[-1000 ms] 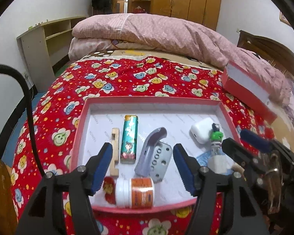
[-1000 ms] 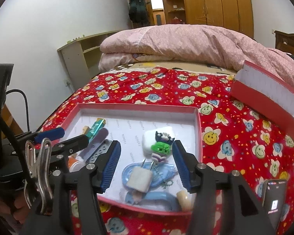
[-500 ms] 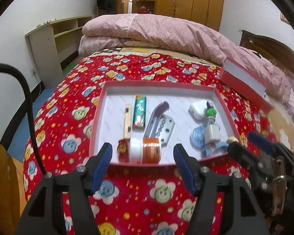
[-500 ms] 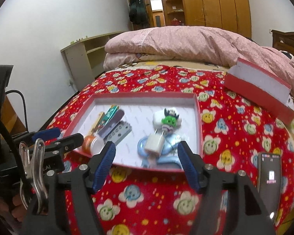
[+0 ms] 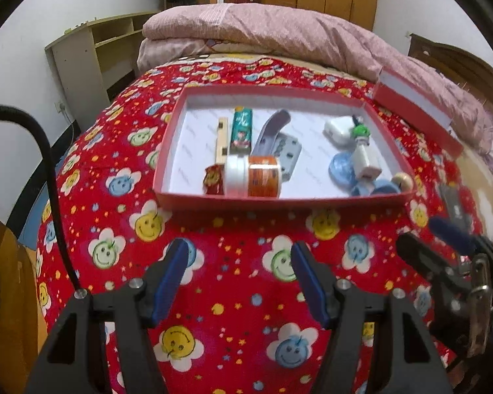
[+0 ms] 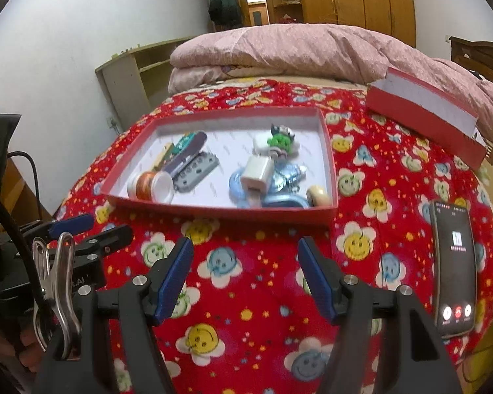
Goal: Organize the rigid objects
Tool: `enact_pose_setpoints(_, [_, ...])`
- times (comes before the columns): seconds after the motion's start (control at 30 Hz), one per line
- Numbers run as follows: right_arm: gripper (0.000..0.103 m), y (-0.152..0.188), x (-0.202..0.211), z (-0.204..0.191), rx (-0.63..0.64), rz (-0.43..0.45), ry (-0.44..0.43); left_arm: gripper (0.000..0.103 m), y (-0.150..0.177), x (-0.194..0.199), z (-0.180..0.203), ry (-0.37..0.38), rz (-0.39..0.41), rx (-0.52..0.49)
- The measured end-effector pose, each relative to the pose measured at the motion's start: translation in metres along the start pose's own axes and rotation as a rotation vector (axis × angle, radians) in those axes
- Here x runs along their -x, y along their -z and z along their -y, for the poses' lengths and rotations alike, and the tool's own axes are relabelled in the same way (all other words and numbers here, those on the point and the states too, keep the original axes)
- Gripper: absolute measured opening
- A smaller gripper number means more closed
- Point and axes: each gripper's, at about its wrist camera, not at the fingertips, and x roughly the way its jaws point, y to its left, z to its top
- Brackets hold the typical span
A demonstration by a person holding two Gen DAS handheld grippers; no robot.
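Observation:
A shallow red box [image 5: 279, 201] [image 6: 213, 211] with a white floor lies on the red flowered bedspread. Inside lie an orange pill bottle [image 5: 253, 177] [image 6: 154, 185], a teal lighter [image 5: 241, 128], a grey stapler [image 5: 272, 133] [image 6: 194, 165], a wooden strip [image 5: 222, 141], a white charger with a green figure [image 5: 363, 159] [image 6: 258, 174], blue plastic pieces [image 6: 279, 202] and a small round cream ball [image 6: 318, 195]. My left gripper [image 5: 238, 284] hangs open over the bedspread short of the box. My right gripper [image 6: 245, 277] is open too, with nothing between its fingers.
A phone [image 6: 453, 269] with a lit screen lies on the bedspread at the right. The red box lid [image 6: 427, 115] [image 5: 417, 111] rests by the pink quilt [image 5: 279, 32]. A shelf unit [image 5: 88, 52] stands at the left wall, wardrobes at the back.
Both grippers have pulled back from over the box to above the bare bedspread. The right gripper's jaws widened early on and left the charger lying in the box.

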Motion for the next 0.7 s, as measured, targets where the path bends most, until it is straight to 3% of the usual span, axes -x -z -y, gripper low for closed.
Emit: enact_pose_setpoints(0.7, [0.067, 0.026, -0.033, 0.011, -0.049, -0.088, 0.066, 0.069, 0.02, -0.027, -0.008, -0.024, -0.056, 0.024])
